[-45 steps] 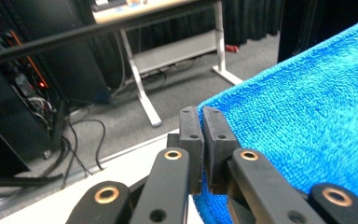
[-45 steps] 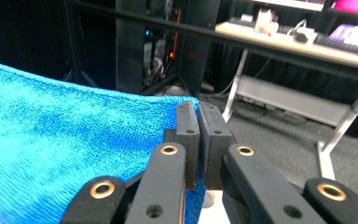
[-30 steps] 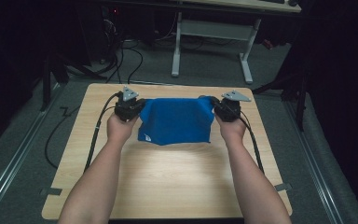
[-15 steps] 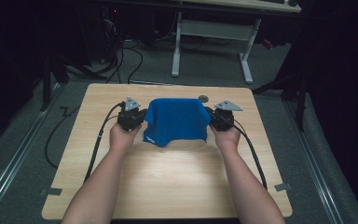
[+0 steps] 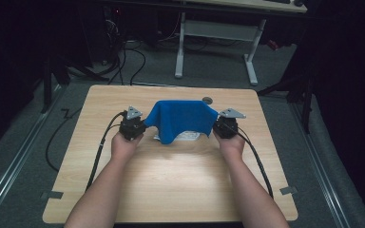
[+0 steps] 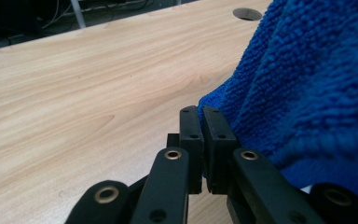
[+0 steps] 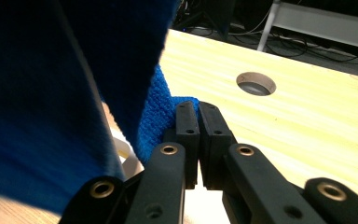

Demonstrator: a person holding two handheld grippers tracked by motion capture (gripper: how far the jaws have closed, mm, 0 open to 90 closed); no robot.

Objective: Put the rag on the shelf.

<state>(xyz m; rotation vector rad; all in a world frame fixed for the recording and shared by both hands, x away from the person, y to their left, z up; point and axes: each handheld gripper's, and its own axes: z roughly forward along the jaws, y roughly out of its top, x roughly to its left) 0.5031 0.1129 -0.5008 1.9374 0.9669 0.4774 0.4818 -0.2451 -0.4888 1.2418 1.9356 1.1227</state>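
You're holding the blue cloth (image 5: 182,119) up over the worktop (image 5: 171,180), past its middle toward 12 o'clock. Your left hand-held gripper (image 5: 140,124) is pinching its 9 o'clock corner, your right hand-held gripper (image 5: 217,124) is clamping its 3 o'clock corner, and the cloth's sagging between them.

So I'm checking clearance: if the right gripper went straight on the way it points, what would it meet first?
Probably nothing soon: past the blue cloth corner in the right gripper, its line runs over bare table, near the cable hole; depth is unclear.
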